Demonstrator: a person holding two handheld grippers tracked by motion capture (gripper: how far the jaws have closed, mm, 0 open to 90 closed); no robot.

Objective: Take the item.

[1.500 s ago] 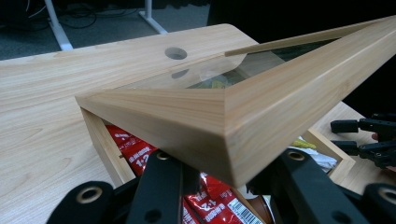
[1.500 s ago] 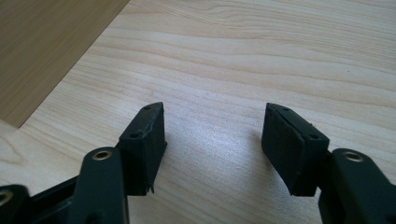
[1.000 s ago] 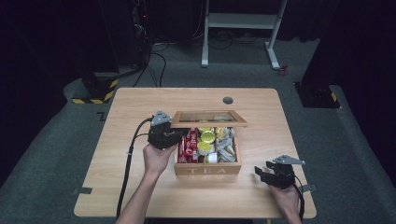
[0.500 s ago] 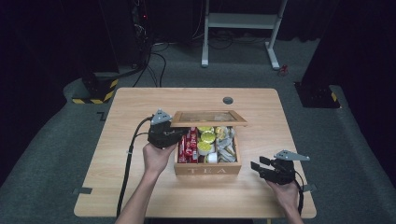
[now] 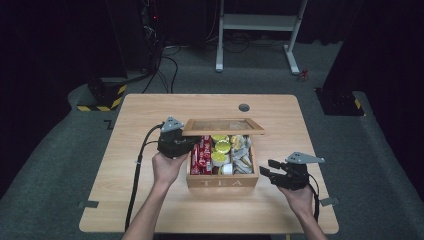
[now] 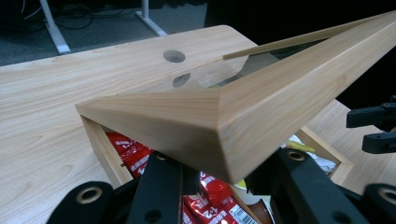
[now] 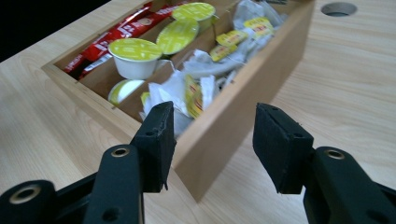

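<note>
Careful: your left tool (image 5: 186, 144) clamps the tea box's lid (image 5: 223, 127) up; your right tool (image 5: 264, 169), just closing, empty, could knock the tea box (image 5: 223, 180) and jar it loose.

High view: fixed overhead, looks fwd and down on the whole bench (image 5: 150, 115) from afar. Left gripper view: close under the lid (image 6: 261, 102). Right gripper view: close at the tea box (image 7: 243, 112) corner. All share the box.
</note>
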